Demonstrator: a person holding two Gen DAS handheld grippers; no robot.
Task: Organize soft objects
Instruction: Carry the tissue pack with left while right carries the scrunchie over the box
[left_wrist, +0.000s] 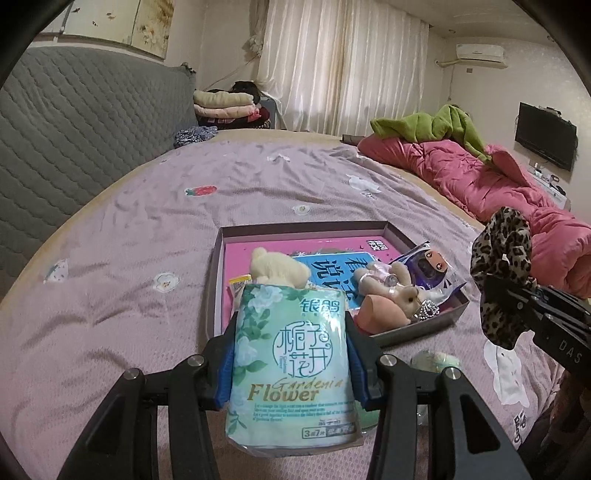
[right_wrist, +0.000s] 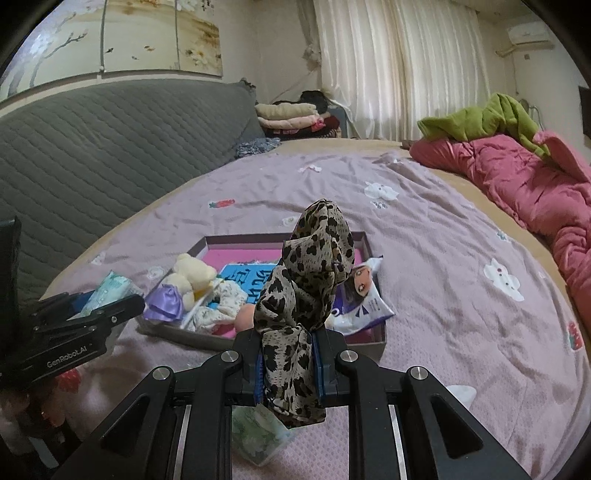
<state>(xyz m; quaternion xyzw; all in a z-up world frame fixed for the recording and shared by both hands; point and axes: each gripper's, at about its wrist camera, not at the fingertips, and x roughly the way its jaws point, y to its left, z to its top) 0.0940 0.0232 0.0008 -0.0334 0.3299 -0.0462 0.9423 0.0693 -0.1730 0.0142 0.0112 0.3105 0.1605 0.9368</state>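
Two claws over the bed, each gripping a soft thing above the shallow box.

Left wrist view: the left claw (left_wrist: 291, 354) is clamped on a pale green plastic tissue pack printed with white flowers (left_wrist: 291, 362), held upright between its blue pads. Just beyond it lies the shallow brown cardboard box with a pink floor (left_wrist: 424, 325) on the lilac bedsheet (left_wrist: 129, 258), holding a cream plush bear (left_wrist: 277, 271), a small tan bear in a pink dress (left_wrist: 388, 280) and a white packet with a cartoon face (left_wrist: 436, 273). To its right the right claw (left_wrist: 532, 299) carries a leopard-print fabric scrunchie (left_wrist: 502, 266).

Right wrist view: the right claw (right_wrist: 288, 365) is closed tight on the scrunchie (right_wrist: 306, 280), which stands up between the pads. The box (right_wrist: 369, 240) lies just beyond; the left claw (right_wrist: 107, 306) with the tissue pack (right_wrist: 110, 291) is to the left.
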